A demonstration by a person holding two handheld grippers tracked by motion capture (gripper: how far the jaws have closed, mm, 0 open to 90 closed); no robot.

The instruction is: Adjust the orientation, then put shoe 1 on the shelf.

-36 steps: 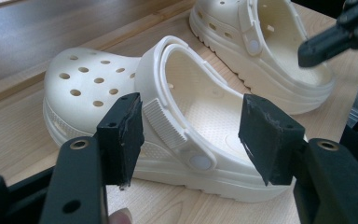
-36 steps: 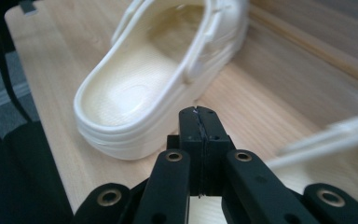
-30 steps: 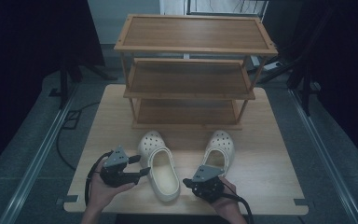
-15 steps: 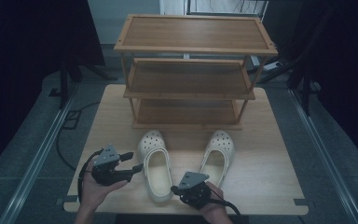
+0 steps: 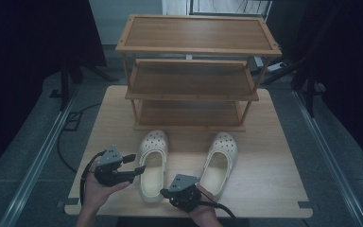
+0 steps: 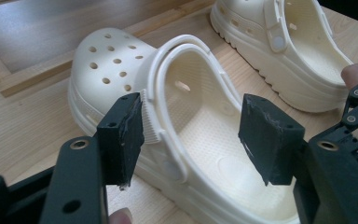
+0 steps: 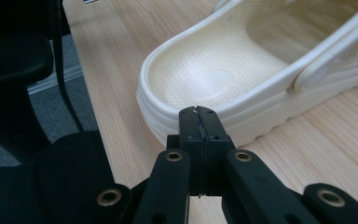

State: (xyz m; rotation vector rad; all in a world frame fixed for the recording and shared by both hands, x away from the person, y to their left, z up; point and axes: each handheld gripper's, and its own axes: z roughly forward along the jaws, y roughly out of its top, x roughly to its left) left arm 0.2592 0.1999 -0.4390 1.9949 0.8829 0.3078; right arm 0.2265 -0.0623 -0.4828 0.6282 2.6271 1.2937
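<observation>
Two cream clogs lie on the wooden table (image 5: 274, 184), toes toward the shoe rack. The left clog (image 5: 152, 163) is flanked by both grippers. My left gripper (image 5: 138, 163) stands open at its left side; in the left gripper view the left gripper (image 6: 193, 137) has its jaws set wide, one outside the clog's (image 6: 186, 126) wall and strap, the other over its footbed. My right gripper (image 5: 163, 192) is shut on nothing, its tips (image 7: 199, 122) right against the clog's heel rim (image 7: 168, 109). The right clog (image 5: 220, 161) lies apart, untouched.
A three-tier wooden shoe rack (image 5: 191, 94) with bare shelves stands at the back of the table, just beyond the clogs' toes. The second clog (image 6: 289, 46) sits close behind the first in the left gripper view. Dark floor and a metal rail (image 5: 38, 161) lie to the left.
My right gripper has moved left from beside the right clog to the left clog's heel. That clog's heel has swung left, so it lies straighter. The left gripper has barely shifted.
</observation>
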